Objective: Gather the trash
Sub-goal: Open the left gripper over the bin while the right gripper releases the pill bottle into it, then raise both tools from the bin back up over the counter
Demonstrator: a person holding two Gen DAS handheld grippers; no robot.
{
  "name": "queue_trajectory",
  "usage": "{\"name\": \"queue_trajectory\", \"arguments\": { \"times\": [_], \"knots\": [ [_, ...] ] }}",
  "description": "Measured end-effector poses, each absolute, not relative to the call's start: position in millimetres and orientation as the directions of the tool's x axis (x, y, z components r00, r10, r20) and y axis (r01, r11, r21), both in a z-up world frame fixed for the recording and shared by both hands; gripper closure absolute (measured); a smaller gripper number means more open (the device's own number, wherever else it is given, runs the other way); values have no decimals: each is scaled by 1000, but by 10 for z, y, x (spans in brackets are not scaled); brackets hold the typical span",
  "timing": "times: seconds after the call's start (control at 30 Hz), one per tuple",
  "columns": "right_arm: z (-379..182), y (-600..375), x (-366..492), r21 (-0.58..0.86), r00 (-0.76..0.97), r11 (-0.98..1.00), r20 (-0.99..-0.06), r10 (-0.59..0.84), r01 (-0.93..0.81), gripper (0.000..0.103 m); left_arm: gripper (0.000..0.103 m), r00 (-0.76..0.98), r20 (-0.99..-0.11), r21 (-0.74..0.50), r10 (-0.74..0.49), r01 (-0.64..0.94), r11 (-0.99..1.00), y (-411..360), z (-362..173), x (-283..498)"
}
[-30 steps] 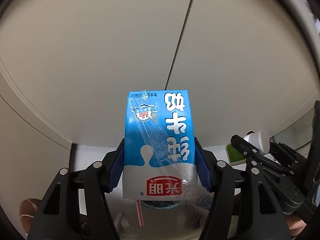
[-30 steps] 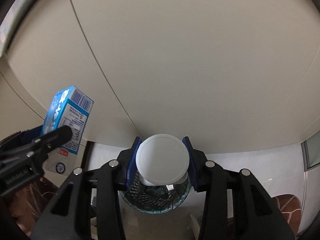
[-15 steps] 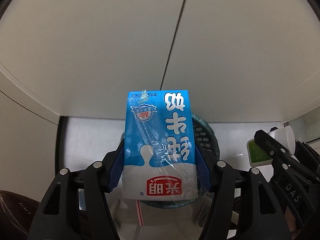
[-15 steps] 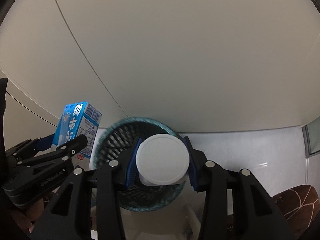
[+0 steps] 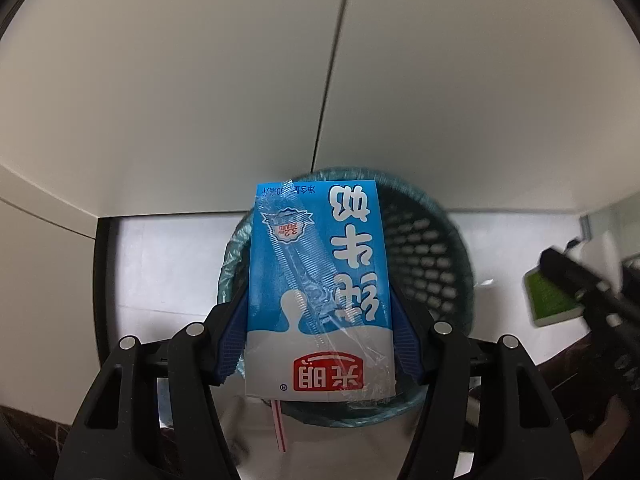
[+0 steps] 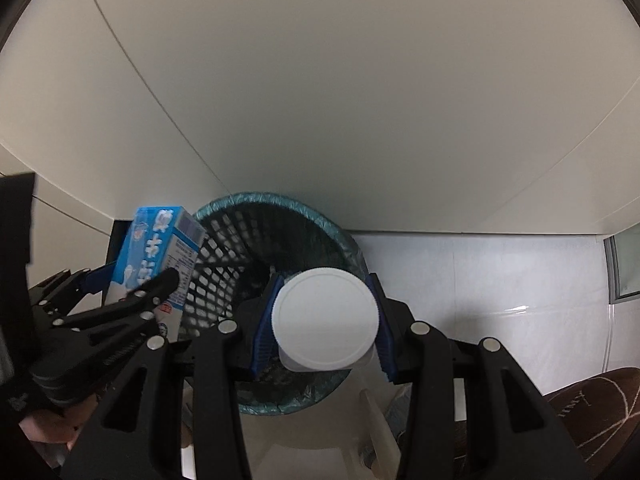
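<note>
1. Milk carton [image 5: 318, 288], blue and white, print upside down, wrapped straw on its face: I see it above the mesh wastebasket [image 5: 432, 248], over its left rim.
2. Left gripper [image 5: 319, 330]: pads clamped on the carton's two sides.
3. White-capped bottle [image 6: 325, 314]: over the wastebasket's right half.
4. Right gripper [image 6: 325, 320]: pressed closed against the bottle just below the cap.
5. Wastebasket stands on pale floor [image 6: 500, 280] against a cream wall [image 6: 360, 100].
</note>
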State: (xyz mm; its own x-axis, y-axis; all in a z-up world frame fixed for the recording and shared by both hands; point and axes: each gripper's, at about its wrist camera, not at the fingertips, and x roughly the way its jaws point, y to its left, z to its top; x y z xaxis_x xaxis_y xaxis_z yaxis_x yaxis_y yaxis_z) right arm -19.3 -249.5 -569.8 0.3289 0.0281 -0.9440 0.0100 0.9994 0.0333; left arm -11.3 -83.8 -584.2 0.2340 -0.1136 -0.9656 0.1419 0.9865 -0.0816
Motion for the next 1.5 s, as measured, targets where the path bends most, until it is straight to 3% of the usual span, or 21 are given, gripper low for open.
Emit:
{"name": "queue_trajectory", "arguments": {
  "times": [0.47,1.0,1.37,1.5],
  "knots": [
    [-5851,-2354,-202,31,313,999,-949,37,-25,63,40,225,-968,-72,-110,172,982,-869,-5904,-73],
    [-5900,-2205,-139,49,281,997,-958,63,-59,63,7,363,-925,-91,-113,78,993,-620,-5515,32],
    [-5898,-2117,-99,69,287,995,-954,85,-67,63,6,405,-909,-113,-100,-9,994,-348,-5359,113],
    [-5854,-2133,-106,82,298,995,-950,97,-62,48,6,401,-910,-125,-101,-34,992,-291,-5348,128]
  ]
}}
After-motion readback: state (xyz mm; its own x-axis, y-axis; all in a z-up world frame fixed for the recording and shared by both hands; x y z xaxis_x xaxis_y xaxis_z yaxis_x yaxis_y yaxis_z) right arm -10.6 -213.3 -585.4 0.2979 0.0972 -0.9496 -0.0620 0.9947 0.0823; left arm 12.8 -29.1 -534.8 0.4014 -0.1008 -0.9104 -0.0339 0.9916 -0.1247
